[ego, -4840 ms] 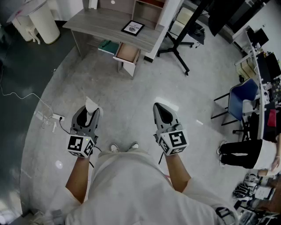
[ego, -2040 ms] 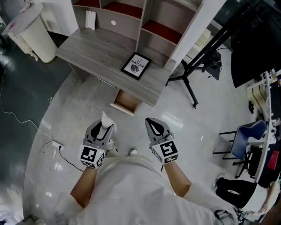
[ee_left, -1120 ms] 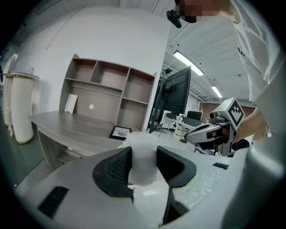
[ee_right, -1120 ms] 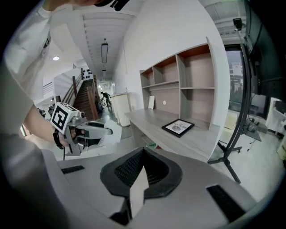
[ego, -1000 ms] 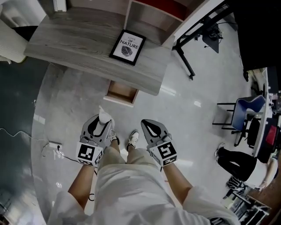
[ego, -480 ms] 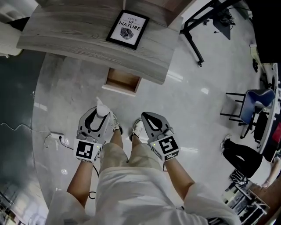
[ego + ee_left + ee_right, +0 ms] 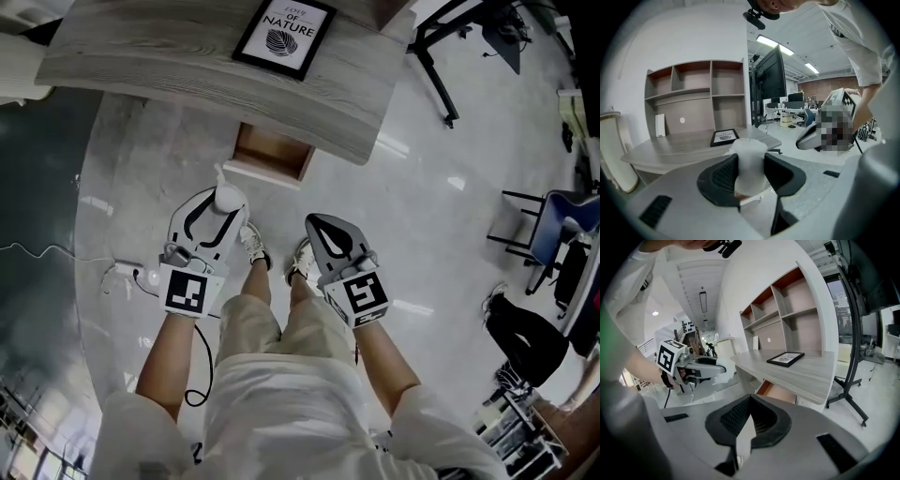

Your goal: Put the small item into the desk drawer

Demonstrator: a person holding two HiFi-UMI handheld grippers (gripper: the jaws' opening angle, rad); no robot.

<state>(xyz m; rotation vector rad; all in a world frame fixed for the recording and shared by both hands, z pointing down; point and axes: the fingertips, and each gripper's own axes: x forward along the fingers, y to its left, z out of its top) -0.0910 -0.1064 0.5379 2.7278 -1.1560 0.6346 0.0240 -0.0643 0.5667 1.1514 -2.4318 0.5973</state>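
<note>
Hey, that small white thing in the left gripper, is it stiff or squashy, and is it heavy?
Probably soft: the small white item looks pinched narrower where the left gripper clamps it. Likely light: it looks thin and frosted. It might crumple under firmer squeezing.

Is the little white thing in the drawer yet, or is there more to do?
Not yet. Done: the drawer under the desk already stands open. In hand: the left gripper clamps the small white item. Left: bring it over the drawer, let go and leave it inside.
</note>
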